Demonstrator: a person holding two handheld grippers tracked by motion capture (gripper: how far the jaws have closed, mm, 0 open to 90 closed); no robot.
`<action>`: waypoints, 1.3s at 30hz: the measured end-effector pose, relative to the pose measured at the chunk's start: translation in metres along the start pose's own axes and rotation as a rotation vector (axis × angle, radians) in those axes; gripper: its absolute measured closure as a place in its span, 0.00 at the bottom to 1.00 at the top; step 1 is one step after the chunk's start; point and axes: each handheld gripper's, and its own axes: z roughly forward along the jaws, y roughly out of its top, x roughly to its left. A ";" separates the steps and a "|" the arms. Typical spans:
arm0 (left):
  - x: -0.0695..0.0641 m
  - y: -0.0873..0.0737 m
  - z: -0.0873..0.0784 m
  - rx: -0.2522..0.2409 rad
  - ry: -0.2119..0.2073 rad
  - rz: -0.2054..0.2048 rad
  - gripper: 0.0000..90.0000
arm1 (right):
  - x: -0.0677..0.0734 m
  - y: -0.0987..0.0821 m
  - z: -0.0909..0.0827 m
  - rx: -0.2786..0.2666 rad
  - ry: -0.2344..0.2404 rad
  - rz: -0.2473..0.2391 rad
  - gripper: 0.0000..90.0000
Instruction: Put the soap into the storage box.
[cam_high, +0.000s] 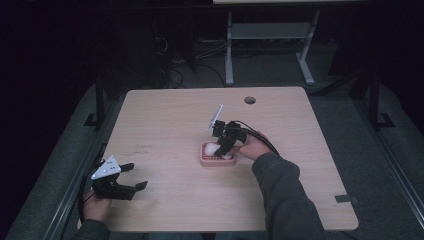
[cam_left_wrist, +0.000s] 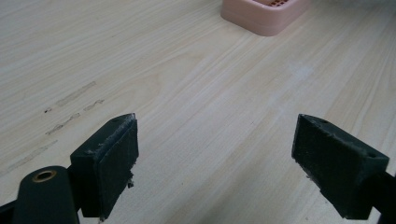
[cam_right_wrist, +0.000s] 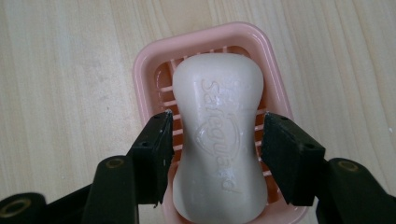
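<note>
Right gripper (cam_right_wrist: 215, 135) straddles the soap bar (cam_right_wrist: 219, 140) lying in the pink dish (cam_right_wrist: 144, 65) mid-table, jaws slightly apart from its waist (grasp step, likely); next: close evenly; left gripper (cam_left_wrist: 215, 154) wide, idle.

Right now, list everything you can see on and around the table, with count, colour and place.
Table: one, light wood, centre; round hole near far edge.
Soap dish: one, pink, slatted, mid-table.
Soap: one, white, lying in the dish.
Desk frame: one, grey, on the floor beyond the table.
Right gripper: one, black, fingers either side of the soap's waist, small gaps showing.
Left gripper: one, black, open over bare wood at the near left.
Hands: two, holding the grippers, sleeves grey-green.
</note>
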 end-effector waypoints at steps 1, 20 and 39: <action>0.000 0.000 0.000 0.000 0.000 0.001 0.16 | 0.001 0.000 -0.001 -0.002 0.003 0.003 0.47; 0.000 0.000 0.000 0.004 -0.001 -0.001 0.15 | 0.006 -0.021 -0.017 -0.040 -0.010 0.028 0.46; 0.000 -0.001 0.001 0.007 0.000 0.000 0.15 | 0.016 -0.047 -0.033 -0.045 -0.025 0.041 0.45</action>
